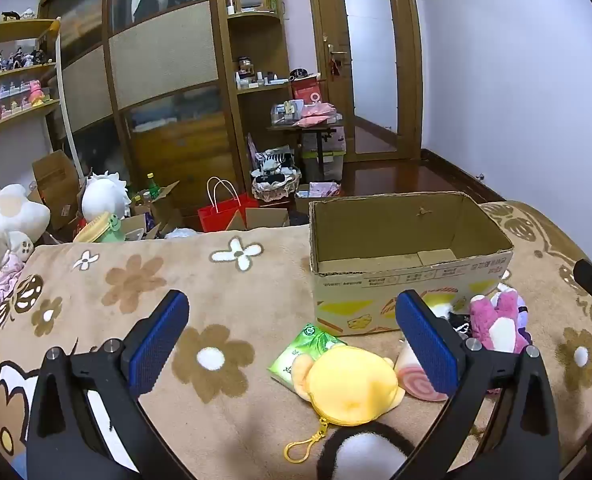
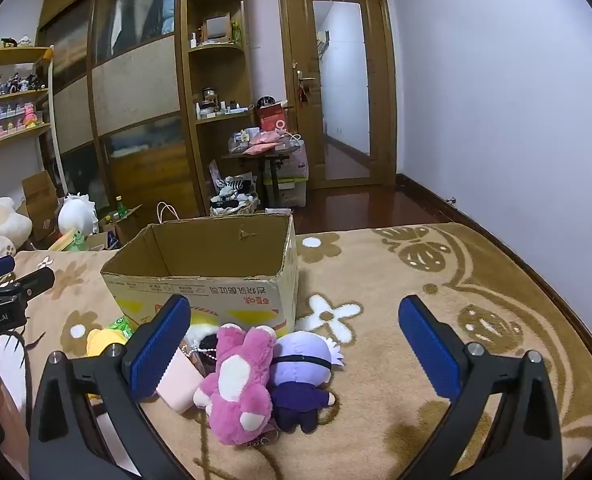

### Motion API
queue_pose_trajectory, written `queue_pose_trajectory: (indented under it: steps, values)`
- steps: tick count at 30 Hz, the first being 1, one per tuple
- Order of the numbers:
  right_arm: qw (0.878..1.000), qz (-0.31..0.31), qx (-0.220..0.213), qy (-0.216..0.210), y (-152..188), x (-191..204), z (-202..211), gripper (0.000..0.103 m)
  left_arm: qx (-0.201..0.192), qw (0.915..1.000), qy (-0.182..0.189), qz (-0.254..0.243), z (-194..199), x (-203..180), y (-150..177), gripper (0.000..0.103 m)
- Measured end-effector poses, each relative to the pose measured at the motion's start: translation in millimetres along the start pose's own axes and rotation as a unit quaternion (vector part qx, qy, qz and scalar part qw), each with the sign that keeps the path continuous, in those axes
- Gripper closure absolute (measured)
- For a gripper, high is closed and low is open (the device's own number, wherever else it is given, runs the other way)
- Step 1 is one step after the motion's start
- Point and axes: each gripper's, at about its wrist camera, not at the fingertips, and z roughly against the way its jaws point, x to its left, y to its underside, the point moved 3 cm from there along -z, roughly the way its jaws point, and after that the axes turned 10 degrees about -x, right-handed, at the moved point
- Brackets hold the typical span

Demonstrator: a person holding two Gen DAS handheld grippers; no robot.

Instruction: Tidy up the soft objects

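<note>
An open, empty cardboard box [image 1: 409,264] stands on the flowered blanket; it also shows in the right wrist view [image 2: 204,276]. Soft toys lie in front of it: a yellow plush pouch [image 1: 351,384] with a clip, a green tissue pack [image 1: 301,350], a pink swirl roll [image 1: 419,380], a black-and-white plush [image 1: 367,454], a pink plush bear [image 2: 238,384] and a purple-clad doll [image 2: 301,376]. My left gripper [image 1: 292,344] is open above the blanket, left of the yellow pouch. My right gripper [image 2: 296,346] is open over the pink bear and the doll.
The blanket [image 2: 435,292] covers a bed that ends at the far edge behind the box. Beyond it the floor holds boxes, a red bag [image 1: 226,210] and plush toys [image 1: 4,220]. A wardrobe, shelves and a door stand at the back.
</note>
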Motion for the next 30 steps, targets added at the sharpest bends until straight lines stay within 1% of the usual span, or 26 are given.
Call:
queue_pose_trajectory:
  steps: [1,6,7,12,14,15,23,24,30]
  values:
    - [1.000,0.002,0.006,0.002,0,0,0,0.000,0.002,1.0000,0.000,-0.001,0,0,0,0.001]
    - [1.000,0.002,0.009,-0.001,0,0,-5,0.000,0.006,1.0000,-0.003,-0.004,-4,2,0,0.001]
    - [1.000,0.001,0.001,0.002,0,0,0,0.000,0.005,1.0000,-0.003,-0.004,-3,0,1,0.001]
    - [1.000,0.002,0.001,0.001,0,-1,0,0.000,0.003,1.0000,-0.004,-0.005,-9,-3,1,0.001]
    - [1.000,0.008,-0.004,0.008,-1,-1,1,0.000,0.003,1.0000,-0.003,-0.005,-13,-5,3,0.001]
    - [1.000,0.010,-0.006,0.008,-2,1,2,0.000,-0.001,1.0000,-0.004,-0.003,-5,-2,2,0.001]
    - [1.000,0.005,-0.010,0.003,-6,7,6,0.000,-0.001,1.0000,-0.004,-0.003,-6,-2,2,0.001]
    - [1.000,0.003,-0.010,0.001,-5,2,7,0.000,-0.001,1.0000,-0.004,-0.002,-6,-1,2,0.001]
    - [1.000,0.003,-0.010,0.001,-5,3,8,0.000,-0.001,1.0000,-0.004,-0.002,-6,-2,2,0.001]
